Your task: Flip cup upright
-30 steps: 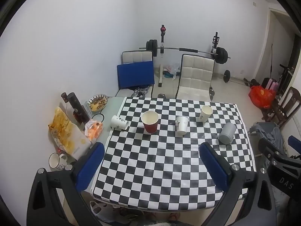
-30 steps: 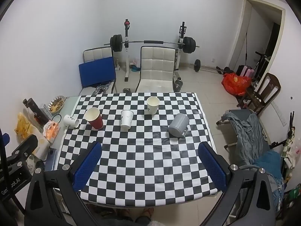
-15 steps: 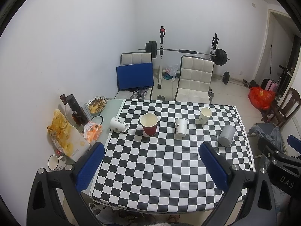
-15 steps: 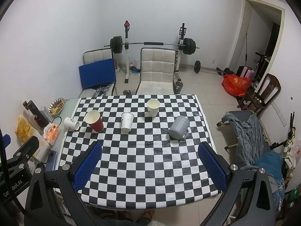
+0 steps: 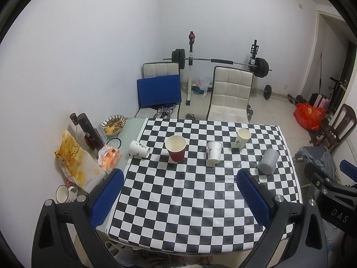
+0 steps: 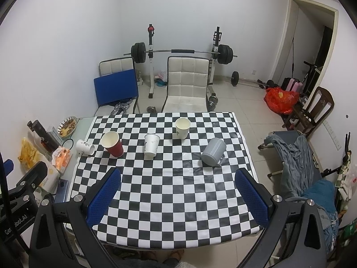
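Note:
A grey mug (image 6: 213,151) stands upside down on the checkered table (image 6: 169,192), at the right; it also shows in the left wrist view (image 5: 268,161). A small white paper cup (image 5: 139,152) lies on its side at the table's left edge, also in the right wrist view (image 6: 85,147). A red cup (image 5: 176,148), a white paper cup (image 5: 214,152) and a cream paper cup (image 5: 242,137) stand upright in a row. My left gripper (image 5: 179,197) and right gripper (image 6: 177,195) are both open and empty, high above the table's near half.
Snack bags (image 5: 75,163), a dark bottle (image 5: 89,131), a bowl of food (image 5: 113,124) and a mug (image 5: 63,193) crowd the table's left side. White chairs (image 6: 186,87) and a barbell rack (image 6: 178,51) stand behind. A cot with clothes (image 6: 299,156) is at the right.
Both grippers have risen and pulled back slightly, so the table looks a little smaller. No cup has moved.

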A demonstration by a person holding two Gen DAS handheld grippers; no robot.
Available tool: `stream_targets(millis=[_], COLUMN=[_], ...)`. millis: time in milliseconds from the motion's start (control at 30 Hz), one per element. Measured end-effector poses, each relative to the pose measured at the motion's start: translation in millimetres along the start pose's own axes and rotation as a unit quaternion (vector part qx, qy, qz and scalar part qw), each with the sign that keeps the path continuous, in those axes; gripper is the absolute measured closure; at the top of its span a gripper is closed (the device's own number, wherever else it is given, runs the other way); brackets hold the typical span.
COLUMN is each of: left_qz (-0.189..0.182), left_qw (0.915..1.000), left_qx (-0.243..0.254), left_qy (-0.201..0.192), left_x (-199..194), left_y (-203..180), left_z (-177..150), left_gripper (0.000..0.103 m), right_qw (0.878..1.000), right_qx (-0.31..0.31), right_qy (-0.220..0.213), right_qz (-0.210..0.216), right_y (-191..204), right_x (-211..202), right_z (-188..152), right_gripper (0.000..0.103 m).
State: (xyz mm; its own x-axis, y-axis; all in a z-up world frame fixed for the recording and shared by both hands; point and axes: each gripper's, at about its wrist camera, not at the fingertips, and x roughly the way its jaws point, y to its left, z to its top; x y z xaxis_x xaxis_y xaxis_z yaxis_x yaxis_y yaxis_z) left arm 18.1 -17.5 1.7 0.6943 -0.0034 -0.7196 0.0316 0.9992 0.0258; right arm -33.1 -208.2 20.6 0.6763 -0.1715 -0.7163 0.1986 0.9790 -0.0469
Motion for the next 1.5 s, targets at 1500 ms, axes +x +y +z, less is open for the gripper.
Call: stream_targets(millis=[1500], left_qz=[-0.003], left_qw=[0.9999], left_qx=[-0.009], left_qy=[-0.008], left_x=[0.2], left_y=[3.9], left_z=[7.8], left_gripper=[0.000], right_qw=[1.000], right_qx=[-0.004], right_qy=[-0.005], right_qz=[0.001], right_y=[3.4], right_x=[-9.0], right_z=[5.0], right_gripper=[0.000])
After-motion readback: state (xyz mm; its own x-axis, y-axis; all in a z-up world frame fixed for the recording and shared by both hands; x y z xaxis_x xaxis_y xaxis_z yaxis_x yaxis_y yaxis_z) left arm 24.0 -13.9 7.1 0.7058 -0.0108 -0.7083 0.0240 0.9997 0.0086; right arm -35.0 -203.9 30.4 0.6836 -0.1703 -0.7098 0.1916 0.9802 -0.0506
